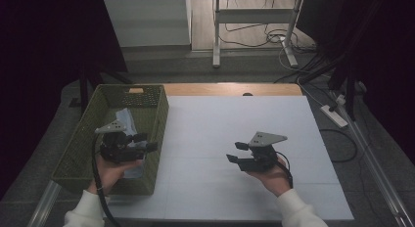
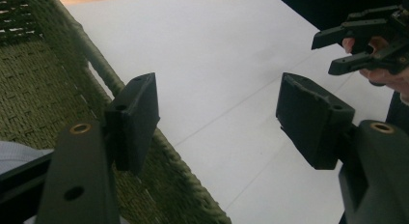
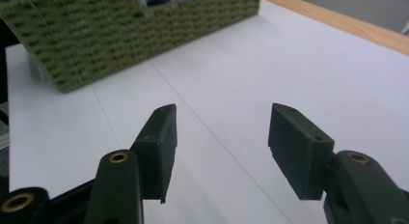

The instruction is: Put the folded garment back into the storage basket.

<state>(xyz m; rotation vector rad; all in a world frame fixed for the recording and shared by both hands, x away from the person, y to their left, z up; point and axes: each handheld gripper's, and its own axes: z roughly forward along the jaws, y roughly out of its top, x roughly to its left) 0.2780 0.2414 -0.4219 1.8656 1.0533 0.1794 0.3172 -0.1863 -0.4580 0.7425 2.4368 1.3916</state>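
A green woven basket (image 1: 78, 148) stands on the left part of the white table top (image 1: 235, 114). A pale blue-white cloth (image 1: 125, 120) lies inside it. My left gripper (image 1: 146, 142) hovers over the basket's right wall, jaws open and pointing right, with nothing between them. In the left gripper view the gripper (image 2: 219, 93) spans the basket rim (image 2: 103, 72) and bare table. My right gripper (image 1: 235, 151) is held over the middle of the table, open and empty, pointing left toward the basket. In the right gripper view its jaws (image 3: 222, 122) frame bare table, with the basket (image 3: 135, 31) beyond.
A wooden strip (image 1: 230, 89) edges the table's far side. Beyond it on the floor stand a metal frame (image 1: 215, 41) and loose cables (image 1: 274, 38). A power strip (image 1: 334, 115) lies to the right of the table. Dark curtains flank both sides.
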